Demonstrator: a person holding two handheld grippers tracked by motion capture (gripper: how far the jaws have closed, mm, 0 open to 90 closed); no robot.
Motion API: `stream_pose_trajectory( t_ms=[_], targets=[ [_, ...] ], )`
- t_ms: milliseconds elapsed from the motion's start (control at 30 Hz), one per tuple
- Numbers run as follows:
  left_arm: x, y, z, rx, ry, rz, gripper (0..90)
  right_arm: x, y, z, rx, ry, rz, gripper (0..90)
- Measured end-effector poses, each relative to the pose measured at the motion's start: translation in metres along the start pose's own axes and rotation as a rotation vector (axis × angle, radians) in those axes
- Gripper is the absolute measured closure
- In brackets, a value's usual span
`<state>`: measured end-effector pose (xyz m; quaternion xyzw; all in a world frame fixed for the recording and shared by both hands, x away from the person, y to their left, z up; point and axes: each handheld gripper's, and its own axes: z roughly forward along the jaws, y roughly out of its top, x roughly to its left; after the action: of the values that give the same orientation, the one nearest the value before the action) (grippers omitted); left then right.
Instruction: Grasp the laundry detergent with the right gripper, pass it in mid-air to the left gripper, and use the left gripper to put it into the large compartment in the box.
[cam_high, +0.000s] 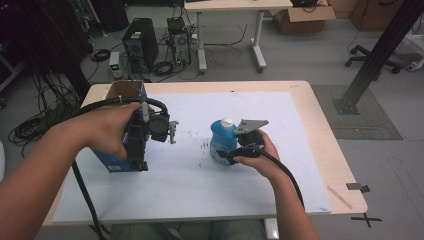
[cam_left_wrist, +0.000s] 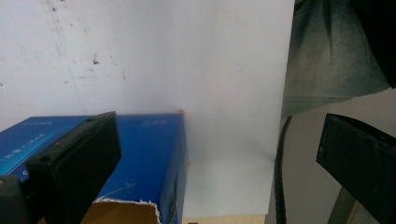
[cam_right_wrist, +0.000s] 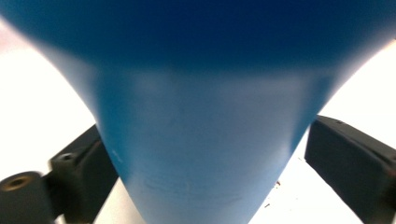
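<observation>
The blue bottle (cam_high: 223, 142) with its white cap (cam_high: 227, 121) stood upright near the middle of the worktop (cam_high: 300, 150), on the white sheet (cam_high: 190, 185) covering it. The right tongs (cam_high: 226, 155) were set about the bottle's lower body. In the right gripper view the bottle (cam_right_wrist: 196, 140) sat between the two black jaws; the left-hand jaw lay against or just beside its wall, while a strip of white sheet showed between the bottle and the other jaw. The right tongs were therefore judged apart and not yet clamped, though the bottle was between them.

Risks noted, as judgement only: with one jaw meeting the bottle before the other, closing could push it sideways or tip it, since it looked tall for its base. The body appeared smooth and curved, so a grip taken low could let it slip or swing once lifted. A hard squeeze on soft plastic might also deform it.

The left tongs (cam_high: 140, 165) pointed down over the open blue carton (cam_high: 122, 91) at the worktop's left side. In the left gripper view their jaws stood wide apart, holding nothing, one jaw above the carton (cam_left_wrist: 144, 154) and the other off the sheet's edge. A careless shift there could knock the carton.
</observation>
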<state>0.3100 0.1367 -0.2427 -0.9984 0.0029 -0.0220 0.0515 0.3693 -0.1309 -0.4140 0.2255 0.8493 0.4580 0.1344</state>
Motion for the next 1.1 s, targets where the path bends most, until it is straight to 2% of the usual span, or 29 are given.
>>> stream_pose_trajectory(
  t_ms=[700, 900, 933, 1100],
  targets=[
    [0.0013, 0.0002, 0.0022, 0.005, 0.002, -0.007, 0.4, 0.0014, 0.0004, -0.0002, -0.02, 0.012, -0.019, 22.0],
    [0.0021, -0.0006, 0.0032, 0.006, -0.001, -0.006, 0.4, 0.0022, -0.0001, 0.001, -0.018, 0.011, -0.016, 22.6],
    [0.0021, -0.0008, 0.0033, 0.002, 0.0, -0.006, 0.4, 0.0026, -0.0001, 0.0013, -0.022, 0.012, -0.015, 25.7],
    [0.0024, -0.0007, 0.0035, 0.006, -0.002, -0.006, 0.4, 0.004, -0.0006, 0.0019, -0.026, 0.011, -0.023, 29.0]
  ],
)
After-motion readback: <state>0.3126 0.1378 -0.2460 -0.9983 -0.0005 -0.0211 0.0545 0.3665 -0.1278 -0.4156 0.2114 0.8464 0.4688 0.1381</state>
